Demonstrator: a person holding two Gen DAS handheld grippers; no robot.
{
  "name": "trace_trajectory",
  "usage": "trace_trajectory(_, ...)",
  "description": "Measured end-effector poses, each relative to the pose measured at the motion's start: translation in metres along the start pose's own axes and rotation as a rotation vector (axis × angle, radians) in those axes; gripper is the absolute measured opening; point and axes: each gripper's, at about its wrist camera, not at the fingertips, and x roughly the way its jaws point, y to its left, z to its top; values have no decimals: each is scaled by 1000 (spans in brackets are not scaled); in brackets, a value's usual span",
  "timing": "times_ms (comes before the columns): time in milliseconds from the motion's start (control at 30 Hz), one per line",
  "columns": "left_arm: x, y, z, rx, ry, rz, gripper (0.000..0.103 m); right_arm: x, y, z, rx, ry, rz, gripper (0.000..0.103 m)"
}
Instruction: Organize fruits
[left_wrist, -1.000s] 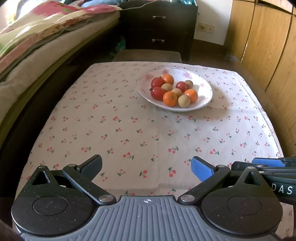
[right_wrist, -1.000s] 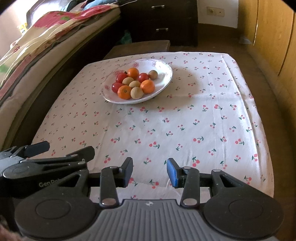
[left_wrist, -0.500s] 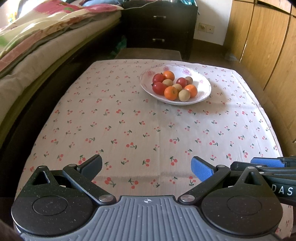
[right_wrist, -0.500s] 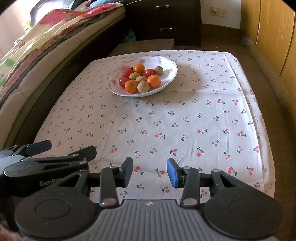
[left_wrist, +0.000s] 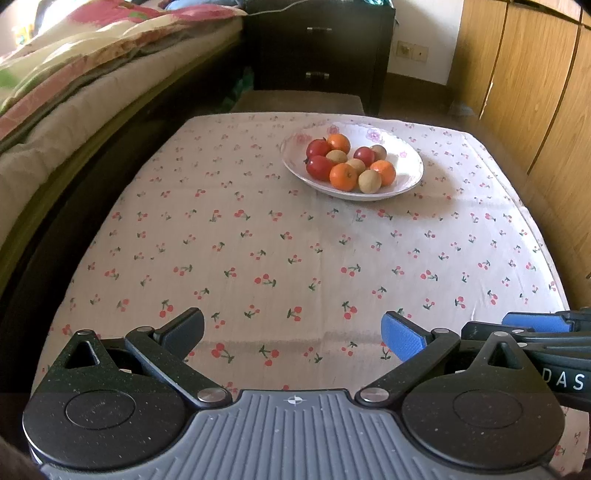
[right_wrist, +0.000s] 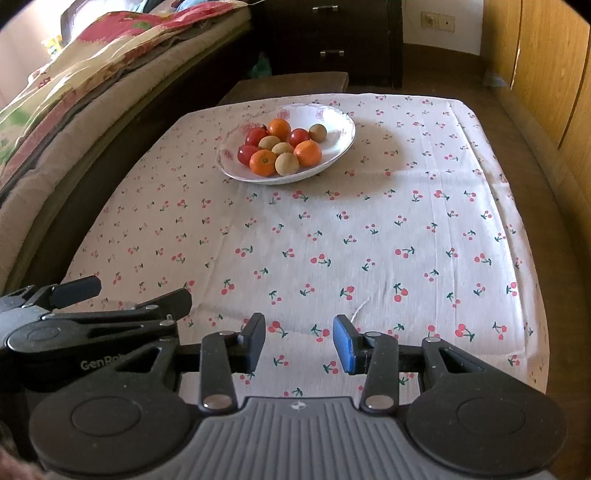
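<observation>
Two claws of mine hang over the near edge of the desk (left_wrist: 295, 240), both empty: my left claw (left_wrist: 291, 334) gapes wide, my right claw (right_wrist: 299, 343) narrower yet parted. The fruits (left_wrist: 347, 162) sit piled in a white bowl (left_wrist: 410, 166) far across the cherry-print cloth.

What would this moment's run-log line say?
left gripper: open, empty | right gripper: open, empty | fruits: all in bowl | stage: not started
</observation>
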Motion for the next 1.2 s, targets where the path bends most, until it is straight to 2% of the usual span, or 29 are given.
trace_trajectory(1200,0,2,-7,-12,33,1,103,1,3,-5,-10,18,-6,41)
